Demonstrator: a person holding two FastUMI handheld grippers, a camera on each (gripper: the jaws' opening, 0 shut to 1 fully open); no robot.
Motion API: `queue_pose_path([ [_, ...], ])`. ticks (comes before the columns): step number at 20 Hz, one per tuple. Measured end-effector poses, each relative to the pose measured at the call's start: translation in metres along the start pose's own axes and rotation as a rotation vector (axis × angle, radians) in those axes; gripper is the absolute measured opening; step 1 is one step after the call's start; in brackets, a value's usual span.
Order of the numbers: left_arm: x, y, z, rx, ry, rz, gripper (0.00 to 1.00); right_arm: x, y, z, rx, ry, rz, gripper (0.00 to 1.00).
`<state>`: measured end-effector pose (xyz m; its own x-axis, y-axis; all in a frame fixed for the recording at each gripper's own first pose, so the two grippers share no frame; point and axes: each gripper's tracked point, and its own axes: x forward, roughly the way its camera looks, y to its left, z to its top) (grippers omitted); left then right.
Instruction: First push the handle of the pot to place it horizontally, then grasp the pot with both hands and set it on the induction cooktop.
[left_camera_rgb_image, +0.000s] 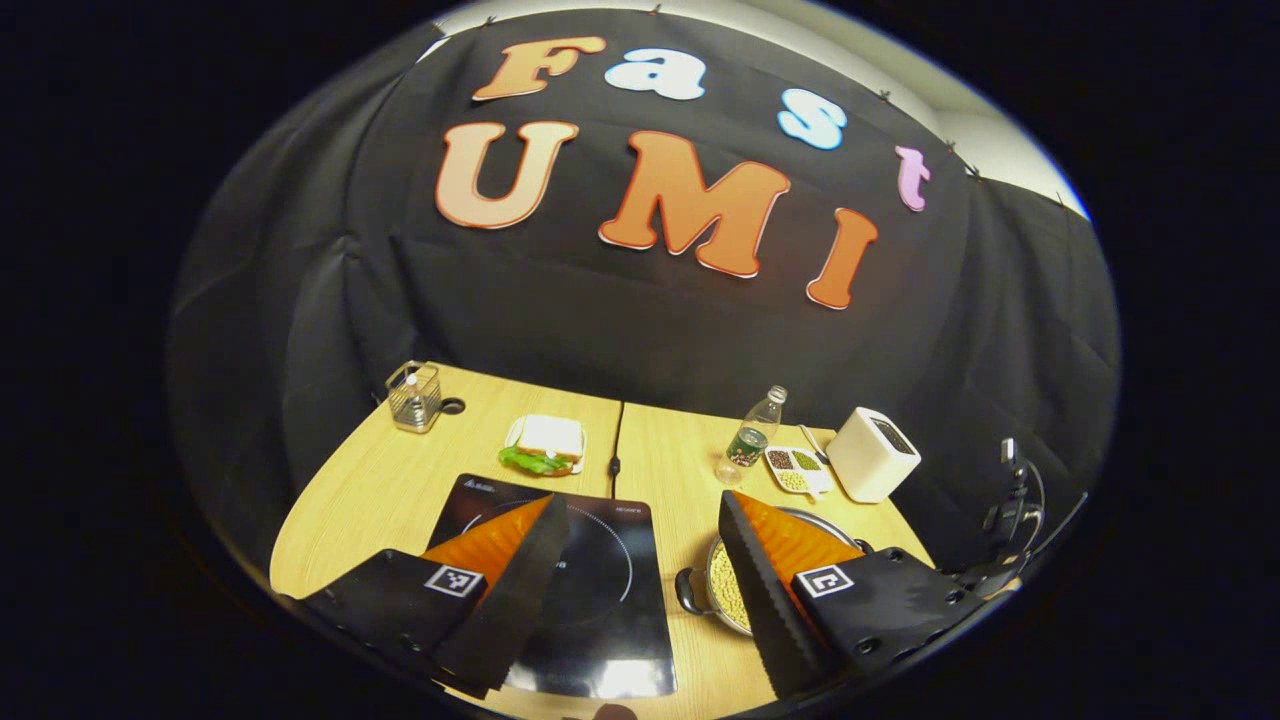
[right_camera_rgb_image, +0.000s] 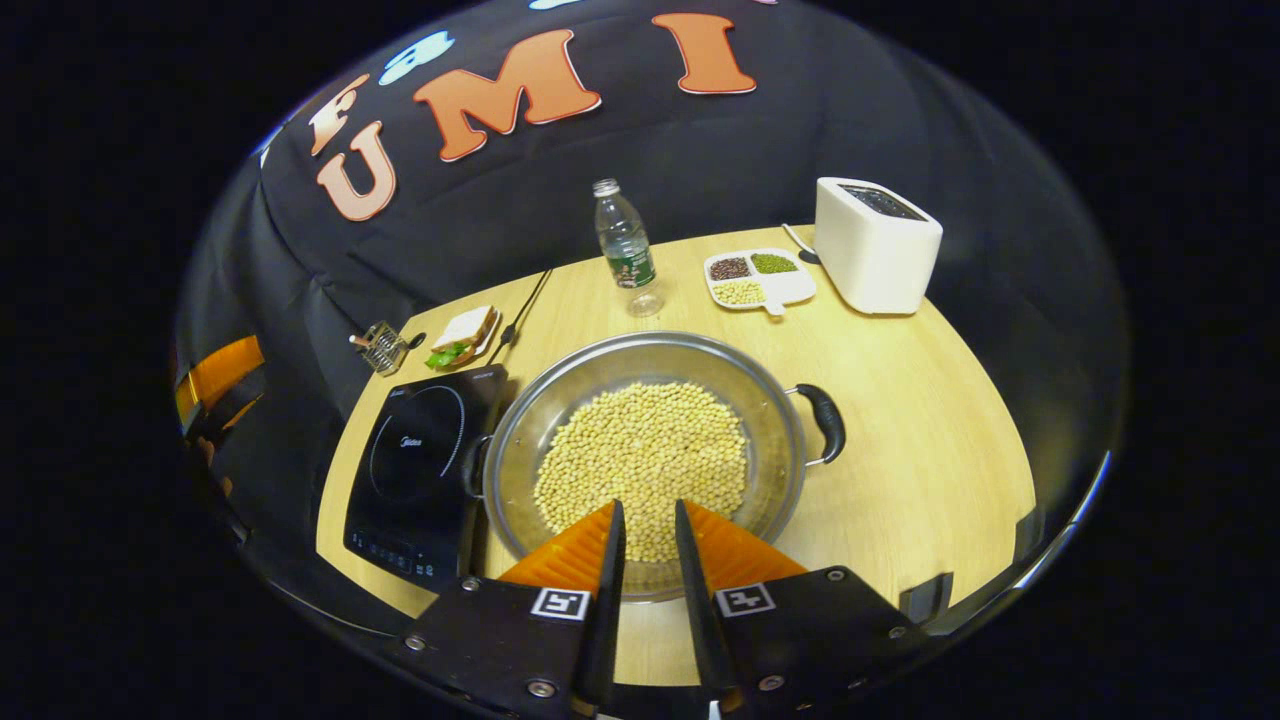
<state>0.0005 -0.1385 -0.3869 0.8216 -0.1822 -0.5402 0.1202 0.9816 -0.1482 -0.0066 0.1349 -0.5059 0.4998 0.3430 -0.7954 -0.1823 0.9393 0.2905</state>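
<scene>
A steel pot (right_camera_rgb_image: 770, 420) full of pale beans sits on the wooden table (right_camera_rgb_image: 930, 440), directly ahead of my right gripper (right_camera_rgb_image: 648, 506). Its fingers hang over the near rim, drawn almost together, with nothing between them. One black pot handle (right_camera_rgb_image: 826, 420) points right; the other (right_camera_rgb_image: 474, 466) touches the black induction cooktop (right_camera_rgb_image: 420, 460) on the left. My left gripper (left_camera_rgb_image: 640, 503) is wide open above the table, one finger over the cooktop (left_camera_rgb_image: 610, 560) and one over the pot (left_camera_rgb_image: 728, 590), holding nothing. The left gripper (right_camera_rgb_image: 215, 385) also appears at the far left edge of the right gripper view.
Behind the pot stand a plastic bottle (right_camera_rgb_image: 624, 245), a divided dish of beans (right_camera_rgb_image: 757, 278) and a white toaster (right_camera_rgb_image: 875, 245). A sandwich on a plate (right_camera_rgb_image: 462, 338) and a small wire rack (right_camera_rgb_image: 382, 346) sit at the back left. Cables (left_camera_rgb_image: 1012, 510) hang off the table's right side.
</scene>
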Motion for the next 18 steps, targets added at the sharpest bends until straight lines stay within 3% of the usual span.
queue_pose_path([
  [1,0.010,-0.012,-0.013,0.019,0.008,-0.014,0.98,0.004,-0.010,0.005,-0.012,-0.017,-0.011,0.34],
  [3,0.022,-0.030,-0.039,0.040,0.044,-0.028,0.98,0.015,-0.027,0.013,-0.028,-0.043,-0.035,0.58],
  [7,0.044,-0.058,-0.088,0.035,0.131,-0.026,0.98,0.031,-0.055,0.018,-0.009,-0.045,-0.054,0.87],
  [9,0.053,-0.065,-0.107,0.027,0.171,-0.020,0.98,0.040,-0.070,0.019,-0.020,-0.040,-0.071,0.95],
  [18,0.083,-0.052,-0.166,0.046,0.298,0.036,0.99,0.072,-0.105,0.019,-0.009,0.018,-0.094,0.96],
])
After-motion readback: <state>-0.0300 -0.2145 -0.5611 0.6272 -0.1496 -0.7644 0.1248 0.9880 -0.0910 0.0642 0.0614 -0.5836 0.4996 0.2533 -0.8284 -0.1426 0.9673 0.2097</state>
